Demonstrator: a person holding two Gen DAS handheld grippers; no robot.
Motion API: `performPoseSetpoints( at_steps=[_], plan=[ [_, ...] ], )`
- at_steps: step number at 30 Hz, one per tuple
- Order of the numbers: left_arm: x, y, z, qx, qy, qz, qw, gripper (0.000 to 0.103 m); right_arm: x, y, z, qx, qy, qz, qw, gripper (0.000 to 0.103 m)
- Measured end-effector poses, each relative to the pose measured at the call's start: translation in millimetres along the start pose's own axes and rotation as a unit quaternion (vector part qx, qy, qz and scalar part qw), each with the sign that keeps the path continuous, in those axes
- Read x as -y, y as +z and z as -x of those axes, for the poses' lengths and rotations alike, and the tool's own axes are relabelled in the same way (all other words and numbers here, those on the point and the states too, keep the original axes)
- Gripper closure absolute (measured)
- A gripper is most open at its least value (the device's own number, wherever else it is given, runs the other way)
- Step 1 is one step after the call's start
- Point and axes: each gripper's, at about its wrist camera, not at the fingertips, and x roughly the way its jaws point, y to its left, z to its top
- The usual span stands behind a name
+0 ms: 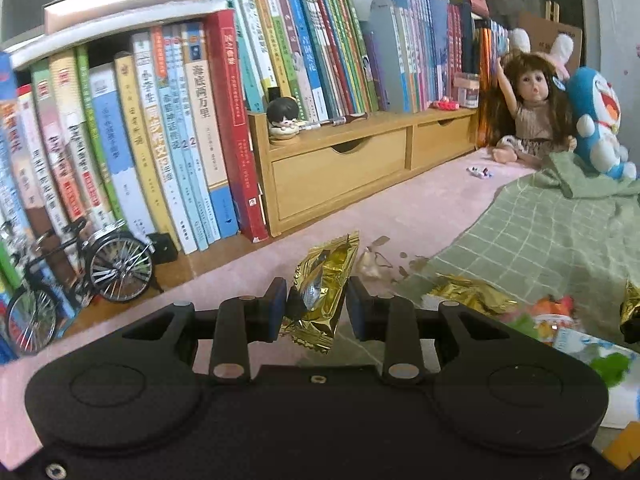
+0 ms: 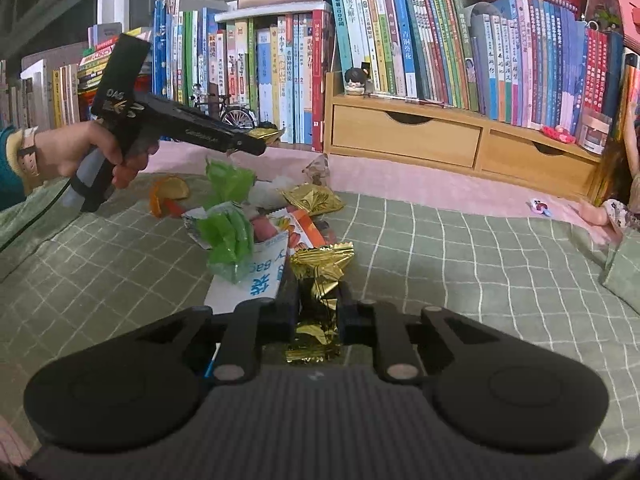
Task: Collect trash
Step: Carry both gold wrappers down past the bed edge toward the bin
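Left gripper (image 1: 316, 308): we see it clamped on a gold wrapper (image 1: 322, 292), both blue pads pressing its sides, the foil lifted above the pink mat (image 1: 400, 204).
Right gripper (image 2: 318, 312): we find it closed on a second gold wrapper (image 2: 320, 276), crumpled between the fingers, low over the green checked cloth (image 2: 460, 264).
Left hand (image 2: 100, 152): it grips the left tool's handle, raised above the pile.
Trash pile (image 2: 248, 224): just ahead of our right gripper we see green plastic scraps, an orange-printed packet, a white bag with blue print and a third gold wrapper (image 2: 314, 198), all on the cloth.
Crumbs (image 1: 380, 260): scattered on the pink mat beside the cloth's edge.
Behind: wooden drawer shelf (image 2: 404, 136), rows of books, a model bicycle (image 1: 80, 276), a doll (image 1: 528, 112).
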Motion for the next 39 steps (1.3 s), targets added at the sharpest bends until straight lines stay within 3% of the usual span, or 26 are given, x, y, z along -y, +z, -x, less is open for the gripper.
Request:
performPoseSetpoints(
  at_steps=[11, 19, 28, 39],
  plan=[
    [16, -12, 80, 0.008, 0.01, 0.017, 0.9998, 0.072, -24, -4, 40, 0.002, 0.021, -0.003, 1.0, 0.081],
    [43, -32, 162, 0.024, -0.004, 0.032, 0.9992, 0.072, -49, -12, 75, 0.01, 0.045, 0.003, 0.999, 0.081],
    [85, -67, 254, 0.022, -0.02, 0.028, 0.9992, 0.072, -66, -28, 112, 0.013, 0.071, -0.003, 0.997, 0.081],
    [139, -125, 331, 0.033, -0.02, 0.043, 0.9983, 0.073, -93, -65, 146, 0.003, 0.123, -0.023, 0.992, 0.081]
  ],
)
